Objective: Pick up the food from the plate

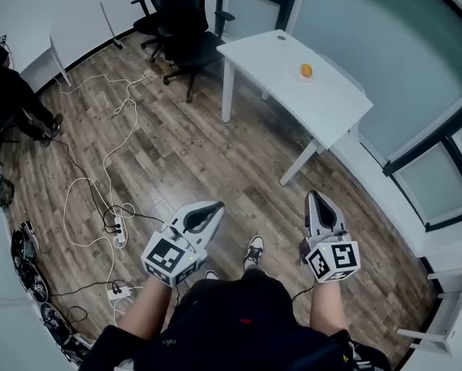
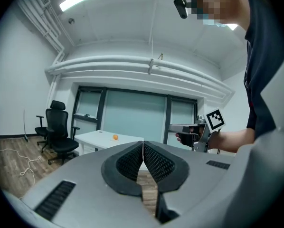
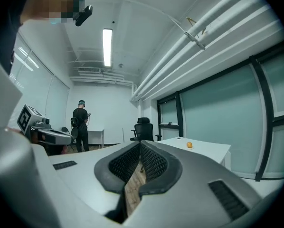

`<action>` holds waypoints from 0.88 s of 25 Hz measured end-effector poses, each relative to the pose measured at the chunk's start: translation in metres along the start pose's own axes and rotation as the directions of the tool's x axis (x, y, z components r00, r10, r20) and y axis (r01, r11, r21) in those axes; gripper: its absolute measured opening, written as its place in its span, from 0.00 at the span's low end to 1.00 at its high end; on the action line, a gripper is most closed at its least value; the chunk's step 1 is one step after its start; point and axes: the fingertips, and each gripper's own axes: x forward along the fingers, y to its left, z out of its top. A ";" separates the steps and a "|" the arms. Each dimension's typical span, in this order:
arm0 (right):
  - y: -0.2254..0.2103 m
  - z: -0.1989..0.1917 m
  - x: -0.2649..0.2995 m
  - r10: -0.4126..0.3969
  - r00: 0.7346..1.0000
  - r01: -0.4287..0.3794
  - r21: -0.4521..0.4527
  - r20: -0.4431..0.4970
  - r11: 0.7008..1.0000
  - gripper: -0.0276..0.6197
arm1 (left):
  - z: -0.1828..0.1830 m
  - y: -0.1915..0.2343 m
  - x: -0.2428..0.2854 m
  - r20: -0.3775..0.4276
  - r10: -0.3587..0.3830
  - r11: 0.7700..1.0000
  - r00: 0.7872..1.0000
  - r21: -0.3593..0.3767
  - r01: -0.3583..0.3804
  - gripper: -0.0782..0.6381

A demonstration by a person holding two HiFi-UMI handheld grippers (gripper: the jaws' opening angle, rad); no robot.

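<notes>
The left gripper and right gripper both have their fingers pressed together on nothing. Bare wood floor lies open ahead up to the white counter, with cables trailing at left. The round orange food, with no long axis, sits on a pale plate near the counter's window-side edge. Office chairs stand past its far end.
</notes>
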 end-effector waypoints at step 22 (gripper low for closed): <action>-0.254 0.012 0.150 0.008 0.997 -0.013 0.072 0.073 0.997 0.08 | 0.056 0.066 0.268 -0.039 0.066 0.996 0.997 0.066 -0.064 0.14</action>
